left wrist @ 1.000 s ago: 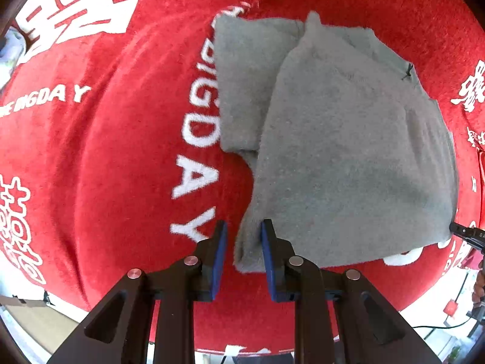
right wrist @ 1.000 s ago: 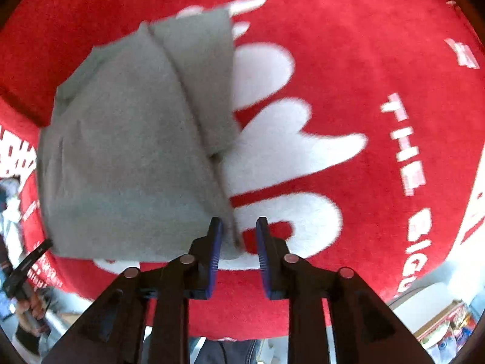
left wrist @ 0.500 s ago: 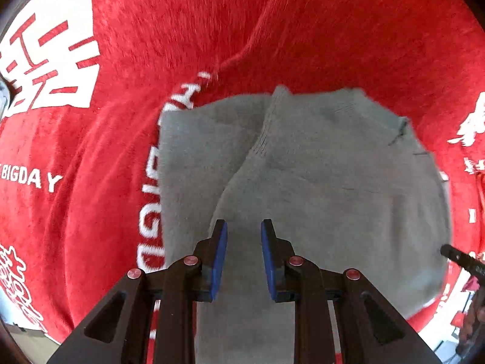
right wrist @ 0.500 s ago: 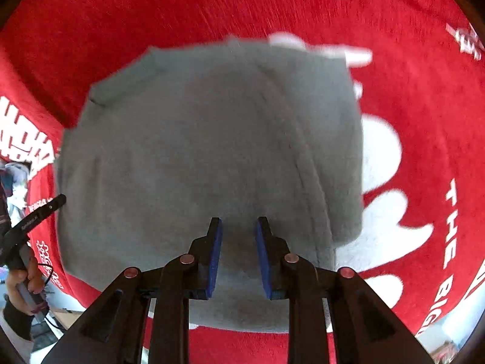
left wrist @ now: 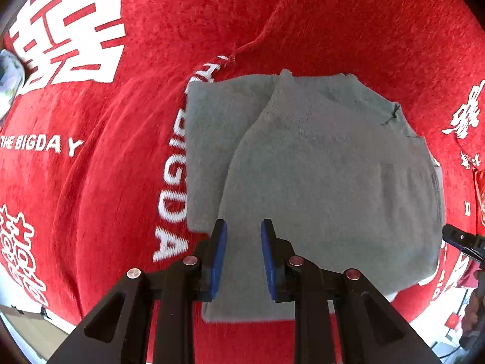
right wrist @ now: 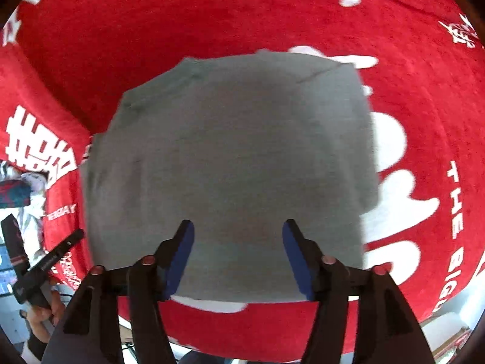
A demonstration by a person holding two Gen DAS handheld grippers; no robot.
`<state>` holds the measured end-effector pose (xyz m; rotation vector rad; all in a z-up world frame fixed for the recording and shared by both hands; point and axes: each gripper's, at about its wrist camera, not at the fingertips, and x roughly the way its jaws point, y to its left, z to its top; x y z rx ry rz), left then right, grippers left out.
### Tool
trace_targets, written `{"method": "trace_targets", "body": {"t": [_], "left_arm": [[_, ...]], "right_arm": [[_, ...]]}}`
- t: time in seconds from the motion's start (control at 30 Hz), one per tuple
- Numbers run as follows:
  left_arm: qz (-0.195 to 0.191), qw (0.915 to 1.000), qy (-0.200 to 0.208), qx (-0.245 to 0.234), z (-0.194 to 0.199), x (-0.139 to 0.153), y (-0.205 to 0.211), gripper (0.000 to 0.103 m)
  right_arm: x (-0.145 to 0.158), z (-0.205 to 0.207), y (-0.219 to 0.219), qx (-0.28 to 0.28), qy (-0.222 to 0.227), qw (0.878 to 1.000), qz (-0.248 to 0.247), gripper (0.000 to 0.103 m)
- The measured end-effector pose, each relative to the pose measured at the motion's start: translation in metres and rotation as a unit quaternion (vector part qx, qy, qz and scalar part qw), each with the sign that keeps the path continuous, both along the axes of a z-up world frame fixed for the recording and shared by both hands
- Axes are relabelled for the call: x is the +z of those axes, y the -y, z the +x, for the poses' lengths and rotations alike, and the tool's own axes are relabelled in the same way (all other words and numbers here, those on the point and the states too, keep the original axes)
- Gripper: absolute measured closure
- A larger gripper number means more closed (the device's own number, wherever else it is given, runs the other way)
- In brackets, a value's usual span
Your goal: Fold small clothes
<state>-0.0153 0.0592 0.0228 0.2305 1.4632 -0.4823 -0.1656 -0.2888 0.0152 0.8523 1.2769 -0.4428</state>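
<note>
we look down along both claws at a grey cloth [left wrist: 318,182] lying folded on a red blanket [left wrist: 91,182] with white lettering.

in the left wrist view the cloth fills the centre and runs out toward 3 o'clock. a narrower under layer shows along its 9 o'clock side, with the top layer's edge running at a slant across it. white letters [left wrist: 171,200] on the blanket sit just beside that edge. our left claw [left wrist: 242,254] hangs above the cloth's 6 o'clock part with its blue pads [left wrist: 219,257] a narrow gap apart; nothing is pinched between them and the cloth lies flat below. at 3 o'clock the tip of the other claw pokes in at the frame's edge.

in the right wrist view the cloth [right wrist: 230,163] again takes the centre, its near edge at 6 o'clock just under our right claw [right wrist: 238,254]. the jaws have just been opening and now stand wide, with no cloth between the pads [right wrist: 178,261]. large white shapes on the blanket [right wrist: 242,15] show from 2 to 4 o'clock, partly under the cloth's edge. at 8 o'clock we see the left claw [right wrist: 65,244] from the side and the hand [right wrist: 42,318] that holds it.
</note>
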Motion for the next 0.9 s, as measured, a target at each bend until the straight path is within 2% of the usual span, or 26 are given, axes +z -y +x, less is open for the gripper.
{"method": "trace_targets", "body": {"t": [0.03, 0.07, 0.1, 0.17, 0.33, 0.4, 0.57, 0.67, 0.9], "left_arm": [[0.003, 1.0000, 0.002, 0.001, -0.002, 0.000, -0.005, 0.046], [0.006, 0.9999, 0.008, 0.005, -0.003, 0.002, -0.007, 0.007], [0.006, 0.9997, 0.021, 0.009, -0.004, 0.006, -0.009, 0.000], [0.003, 0.9990, 0.044, 0.004, -0.010, 0.016, -0.013, 0.000], [-0.007, 0.9985, 0.045, 0.031, -0.003, 0.027, -0.029, 0.000], [0.001, 0.9977, 0.049, 0.048, 0.004, 0.028, -0.033, 0.000], [0.034, 0.9961, 0.021, 0.078, 0.021, 0.010, -0.040, 0.000], [0.046, 0.9968, 0.022, 0.061, 0.018, 0.006, -0.039, 0.000], [0.032, 0.9989, 0.012, 0.034, 0.006, 0.006, -0.036, 0.000]], "right_arm": [[-0.001, 0.004, -0.005, 0.003, 0.002, 1.000, 0.005, 0.037], [-0.002, 0.010, -0.012, 0.008, 0.003, 1.000, 0.011, 0.037], [-0.003, 0.015, -0.017, 0.013, 0.003, 1.000, 0.014, 0.036], [-0.004, 0.024, -0.028, 0.024, 0.008, 0.999, 0.020, 0.028], [0.001, 0.042, -0.054, 0.044, 0.019, 0.999, 0.014, 0.027], [0.003, 0.052, -0.063, 0.050, 0.026, 0.998, 0.002, 0.016], [0.020, 0.066, -0.088, 0.088, 0.057, 0.994, -0.038, 0.015], [0.020, 0.069, -0.095, 0.090, 0.073, 0.993, -0.025, 0.015], [0.010, 0.067, -0.101, 0.057, 0.091, 0.994, 0.016, 0.015]]}}
